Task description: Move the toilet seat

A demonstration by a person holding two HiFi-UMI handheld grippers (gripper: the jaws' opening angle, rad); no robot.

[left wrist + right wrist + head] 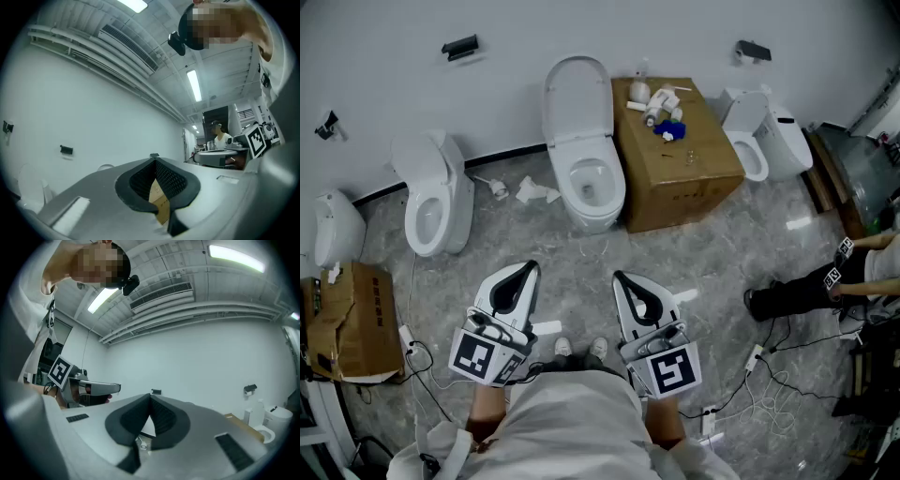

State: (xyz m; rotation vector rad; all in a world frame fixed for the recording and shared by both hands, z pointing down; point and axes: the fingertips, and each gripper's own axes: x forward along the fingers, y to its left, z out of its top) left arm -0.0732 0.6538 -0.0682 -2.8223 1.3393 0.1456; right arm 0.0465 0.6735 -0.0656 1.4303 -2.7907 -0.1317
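Observation:
A white toilet (586, 141) stands against the far wall in the head view, its lid (577, 89) raised and its seat ring (617, 180) down on the bowl. My left gripper (528, 269) and right gripper (620, 277) are held low in front of me, well short of the toilet and pointing toward it. Both are shut with nothing between the jaws. In the left gripper view my left gripper (153, 157) has its tips together and aims up at the wall and ceiling. My right gripper (151, 395) looks the same in the right gripper view.
A cardboard box (680, 159) with bottles (654, 103) on top stands right of the toilet. More toilets stand at left (431, 192), far left (333, 225) and right (759, 141). Crumpled paper (536, 192), floor cables (769, 361), an open box (352, 319) and a person's legs (797, 291) are around.

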